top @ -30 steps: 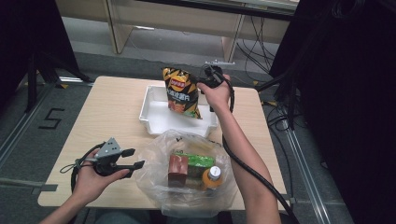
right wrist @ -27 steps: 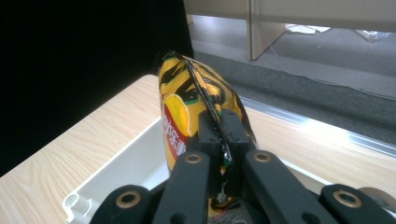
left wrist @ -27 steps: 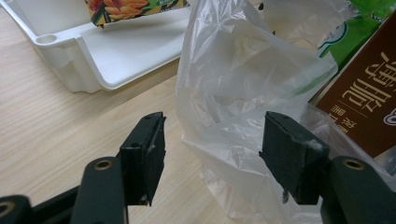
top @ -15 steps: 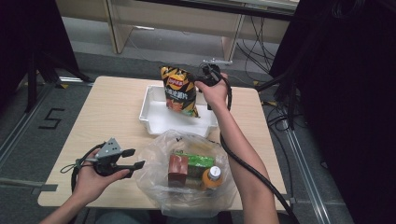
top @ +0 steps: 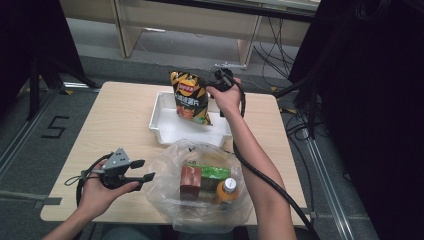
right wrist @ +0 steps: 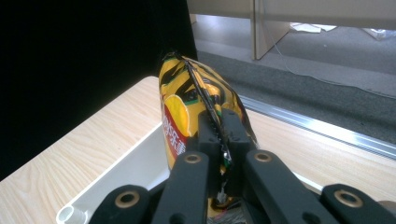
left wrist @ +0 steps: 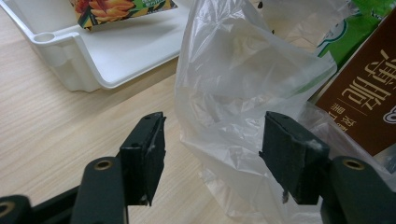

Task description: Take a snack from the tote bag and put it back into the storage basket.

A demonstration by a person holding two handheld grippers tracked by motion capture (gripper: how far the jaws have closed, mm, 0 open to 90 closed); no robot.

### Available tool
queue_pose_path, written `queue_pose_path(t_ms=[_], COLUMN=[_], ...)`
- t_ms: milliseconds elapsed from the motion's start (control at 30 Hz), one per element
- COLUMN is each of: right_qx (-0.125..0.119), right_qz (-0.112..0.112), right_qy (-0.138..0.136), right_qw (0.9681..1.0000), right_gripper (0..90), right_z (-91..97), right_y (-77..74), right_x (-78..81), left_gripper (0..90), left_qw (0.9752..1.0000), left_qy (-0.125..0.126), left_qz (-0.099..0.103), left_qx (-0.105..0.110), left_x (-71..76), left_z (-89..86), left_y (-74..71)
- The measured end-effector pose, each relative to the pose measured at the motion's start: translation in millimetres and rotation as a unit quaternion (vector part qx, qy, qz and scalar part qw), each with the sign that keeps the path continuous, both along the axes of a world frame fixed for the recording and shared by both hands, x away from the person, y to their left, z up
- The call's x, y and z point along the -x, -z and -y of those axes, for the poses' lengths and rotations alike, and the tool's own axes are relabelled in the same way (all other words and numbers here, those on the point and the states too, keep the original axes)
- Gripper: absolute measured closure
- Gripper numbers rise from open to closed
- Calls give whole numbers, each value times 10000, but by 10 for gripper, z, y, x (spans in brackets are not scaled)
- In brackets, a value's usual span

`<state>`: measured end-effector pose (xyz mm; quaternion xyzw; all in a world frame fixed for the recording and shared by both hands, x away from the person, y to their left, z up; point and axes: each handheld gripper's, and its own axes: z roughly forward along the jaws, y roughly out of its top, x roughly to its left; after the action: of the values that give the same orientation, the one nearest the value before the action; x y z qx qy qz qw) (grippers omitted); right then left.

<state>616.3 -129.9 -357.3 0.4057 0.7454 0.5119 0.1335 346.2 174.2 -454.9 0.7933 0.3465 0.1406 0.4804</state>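
The right gripper point(top: 216, 86) is clamping its jaws tight on the side seam of the chip bag point(top: 190, 97), pinching the edge flat between the pads and holding the bag upright over the white tray point(top: 167, 131) at the far side of the table point(top: 115, 115). The left gripper point(top: 142, 170) is resting with its jaws spread apart, grasping nothing, just beside the clear plastic bag point(top: 172, 170); its fingers point(left wrist: 145, 149) are flanking a loose fold of plastic.

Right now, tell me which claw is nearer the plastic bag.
Left. The left claw is open right at the plastic bag, its film between the jaws. The right claw is across the table over the tray, shut on the chip bag.
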Motion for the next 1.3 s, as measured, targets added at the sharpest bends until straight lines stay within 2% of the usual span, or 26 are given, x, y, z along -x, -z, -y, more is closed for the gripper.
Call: queue_pose_path(t_ms=[500, 767, 900, 967, 1300], right_qx=[-23, 79, 204, 352, 708], right_qz=[-71, -93, -123, -7, 106], right_qy=[26, 139, 222, 251, 297], right_qw=[10000, 9998, 9995, 9991, 9970], right_gripper=[893, 877, 857, 840, 836], right_z=[17, 99, 149, 166, 125], right_y=[57, 108, 108, 116, 67], right_x=[-38, -86, -105, -122, -144], left_gripper=[390, 389, 390, 390, 389], left_qw=[10000, 10000, 10000, 10000, 10000], left_qy=[22, 6, 1, 30, 4], left_qz=[2, -6, 1, -11, 3], left_qx=[9, 13, -18, -7, -21], left_x=[0, 8, 8, 5, 11], left_z=[4, 7, 13, 19, 8], left_y=[3, 1, 1, 5, 3])
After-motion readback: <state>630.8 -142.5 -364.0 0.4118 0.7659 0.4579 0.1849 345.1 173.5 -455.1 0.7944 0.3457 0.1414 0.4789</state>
